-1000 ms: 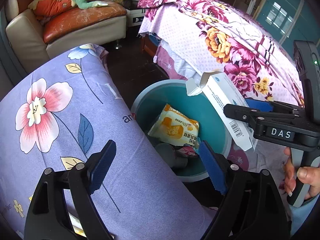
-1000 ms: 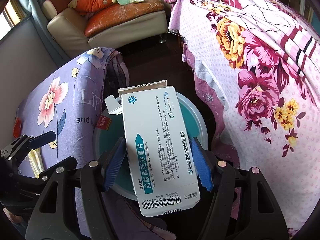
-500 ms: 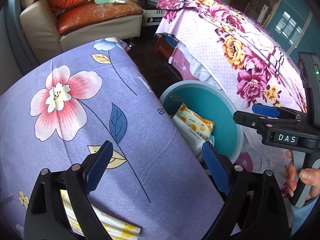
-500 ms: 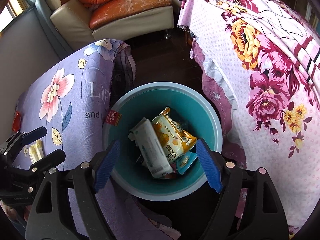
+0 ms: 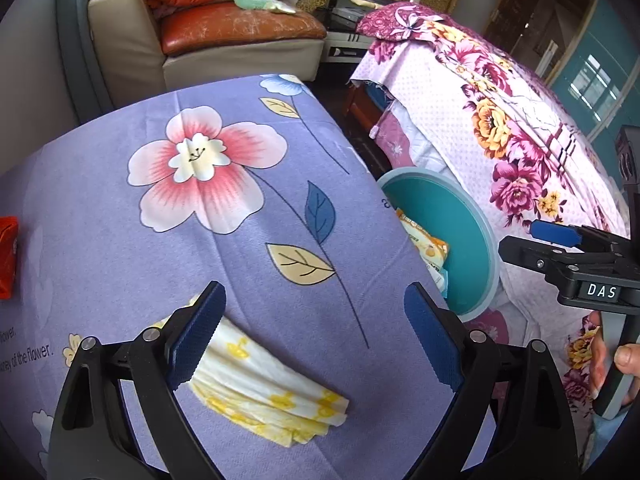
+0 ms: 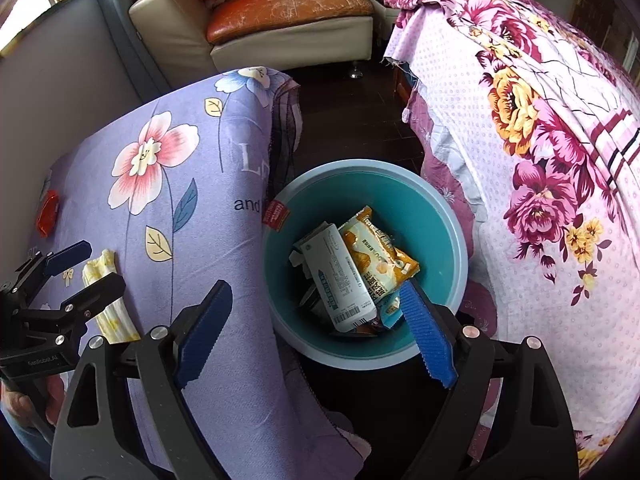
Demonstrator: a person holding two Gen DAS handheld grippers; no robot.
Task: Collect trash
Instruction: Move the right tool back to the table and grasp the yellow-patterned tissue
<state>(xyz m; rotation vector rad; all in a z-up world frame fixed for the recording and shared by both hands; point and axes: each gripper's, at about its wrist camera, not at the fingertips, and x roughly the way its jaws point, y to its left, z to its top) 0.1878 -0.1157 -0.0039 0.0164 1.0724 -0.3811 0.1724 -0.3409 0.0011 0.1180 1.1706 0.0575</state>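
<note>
A teal bin [image 6: 436, 216] stands on the floor between a purple flowered cloth [image 6: 192, 152] and the bed. In it lie a white medicine box [image 6: 340, 276] and an orange snack packet [image 6: 376, 256]. My right gripper [image 6: 316, 312] hovers over the bin's near rim, its jaws opening with nothing between them. My left gripper [image 5: 312, 324] is open above the cloth [image 5: 120, 248]. A folded yellow-and-white wrapper [image 5: 264, 384] lies just below its left finger. A red packet [image 5: 8, 256] sits at the cloth's far left edge.
A bed with a pink flowered cover [image 6: 540, 128] flanks the bin on the right. A beige sofa with orange cushions [image 6: 280, 12] stands at the back. Dark floor [image 6: 348, 104] runs between them. A hand [image 5: 624, 360] holds the right gripper's handle.
The white box left my right gripper and now lies in the bin; the right jaws have spread wider. My left gripper has moved left from the bin to above the yellow wrapper.
</note>
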